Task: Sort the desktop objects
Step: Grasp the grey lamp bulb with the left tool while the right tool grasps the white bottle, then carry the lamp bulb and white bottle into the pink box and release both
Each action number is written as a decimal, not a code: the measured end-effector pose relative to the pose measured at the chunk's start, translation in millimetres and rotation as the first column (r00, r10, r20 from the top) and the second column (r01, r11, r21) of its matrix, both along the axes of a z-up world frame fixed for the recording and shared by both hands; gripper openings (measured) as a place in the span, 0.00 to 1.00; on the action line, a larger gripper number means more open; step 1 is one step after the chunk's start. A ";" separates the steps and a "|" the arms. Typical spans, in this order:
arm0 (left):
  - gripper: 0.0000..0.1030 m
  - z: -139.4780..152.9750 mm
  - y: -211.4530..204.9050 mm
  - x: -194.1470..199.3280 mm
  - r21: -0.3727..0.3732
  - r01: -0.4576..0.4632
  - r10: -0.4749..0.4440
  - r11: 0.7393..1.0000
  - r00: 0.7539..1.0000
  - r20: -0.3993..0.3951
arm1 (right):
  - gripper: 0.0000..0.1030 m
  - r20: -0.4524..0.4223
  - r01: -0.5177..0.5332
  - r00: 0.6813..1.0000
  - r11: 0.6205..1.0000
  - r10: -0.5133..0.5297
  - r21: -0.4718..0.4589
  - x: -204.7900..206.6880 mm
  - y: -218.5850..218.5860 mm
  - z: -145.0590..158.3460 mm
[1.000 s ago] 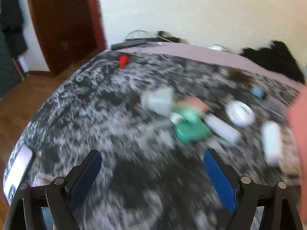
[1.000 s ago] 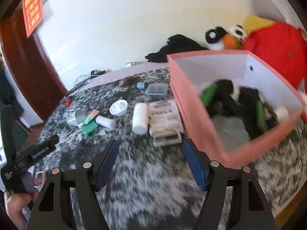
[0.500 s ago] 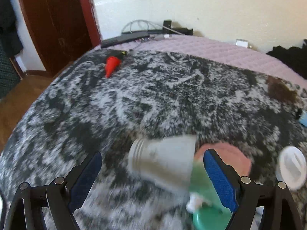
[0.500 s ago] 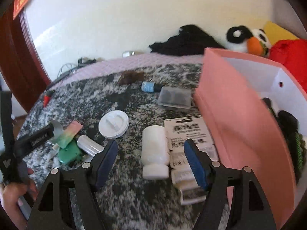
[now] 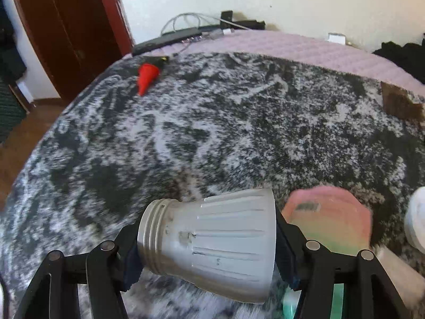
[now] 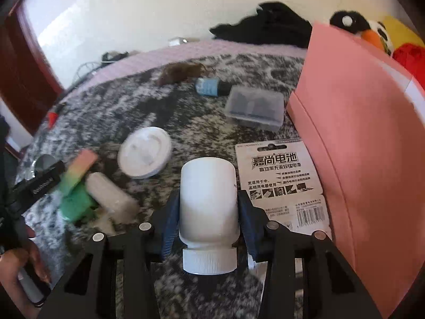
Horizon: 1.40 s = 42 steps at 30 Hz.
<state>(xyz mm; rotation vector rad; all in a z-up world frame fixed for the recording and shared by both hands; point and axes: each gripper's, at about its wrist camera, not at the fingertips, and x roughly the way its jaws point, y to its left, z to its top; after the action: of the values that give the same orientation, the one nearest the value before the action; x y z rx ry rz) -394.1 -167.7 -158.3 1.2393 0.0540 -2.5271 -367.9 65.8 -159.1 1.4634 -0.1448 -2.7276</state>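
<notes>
Left wrist view: left gripper [image 5: 207,250] closed across a grey ribbed lamp base [image 5: 209,244], one pad at the threaded neck, the other at the wide rim, jaws pinching it end to end. Lying sideways on the mottled blanket [image 5: 212,133], or just above it; cannot tell which. Slanted, tapering body, so a hold prone to slip toward the narrow end: better kept level and squeezed evenly, lifted slowly. Pink and green card [image 5: 332,223] just beside on the right, a red cone [image 5: 146,78] well apart at the far edge.

Right wrist view: right gripper [image 6: 208,212] clamped on a white bottle [image 6: 208,199], pads on both flanks, cap toward the camera, jaws pinching its smooth body. Battery pack [image 6: 281,175] just right of it, pink box [image 6: 358,159] beyond that, its near wall tall. Worth raising well clear of that wall before any swing over it. Round white lid [image 6: 144,155], clear case [image 6: 253,107] and small blue bottle [image 6: 209,86] out on the blanket, outside the box. A hand [image 6: 16,273] at lower left.
</notes>
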 end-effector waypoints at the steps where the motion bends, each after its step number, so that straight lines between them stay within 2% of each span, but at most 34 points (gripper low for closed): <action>1: 0.65 6.0 1.9 7.3 -0.003 0.003 -0.003 1.000 1.000 -0.008 | 0.44 -0.016 -0.013 1.000 1.000 0.013 0.011 5.8 -2.9 5.7; 5: 0.65 30.2 9.4 36.6 -0.016 0.014 -0.015 1.000 0.999 -0.039 | 0.44 -0.053 -0.059 0.997 0.998 0.060 0.015 30.9 -12.0 26.7; 11: 0.65 66.5 21.1 81.0 -0.035 0.032 -0.035 0.999 0.996 -0.086 | 0.44 -0.078 -0.097 0.993 0.994 0.093 -0.043 83.0 -11.1 59.7; 19: 0.66 115.9 80.0 174.9 -0.033 0.146 -0.149 0.989 0.972 -0.182 | 0.44 -0.179 -0.118 0.978 0.992 0.107 -0.051 179.6 7.0 102.1; 25: 0.66 146.3 143.2 229.2 -0.057 0.276 -0.282 0.959 0.930 -0.237 | 0.44 -0.253 -0.063 0.966 0.997 0.048 -0.050 249.0 52.5 127.2; 30: 0.66 166.5 201.9 243.5 -0.086 0.382 -0.390 0.920 0.882 -0.265 | 0.44 -0.313 0.061 0.947 0.997 -0.070 -0.039 290.7 111.3 146.1; 36: 0.66 182.2 271.3 239.7 -0.107 0.482 -0.492 0.869 0.823 -0.284 | 0.44 -0.341 0.216 0.914 0.975 -0.221 -0.052 302.7 188.0 158.8; 42: 0.66 189.0 321.8 208.9 -0.103 0.535 -0.539 0.838 0.788 -0.299 | 0.44 -0.361 0.311 0.879 0.948 -0.312 -0.063 281.9 243.4 168.8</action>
<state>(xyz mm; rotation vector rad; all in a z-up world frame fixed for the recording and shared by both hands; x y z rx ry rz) -185.2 154.1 30.7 0.9174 -0.2855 -3.1973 -85.9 309.2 9.7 0.9683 -0.4012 -3.1967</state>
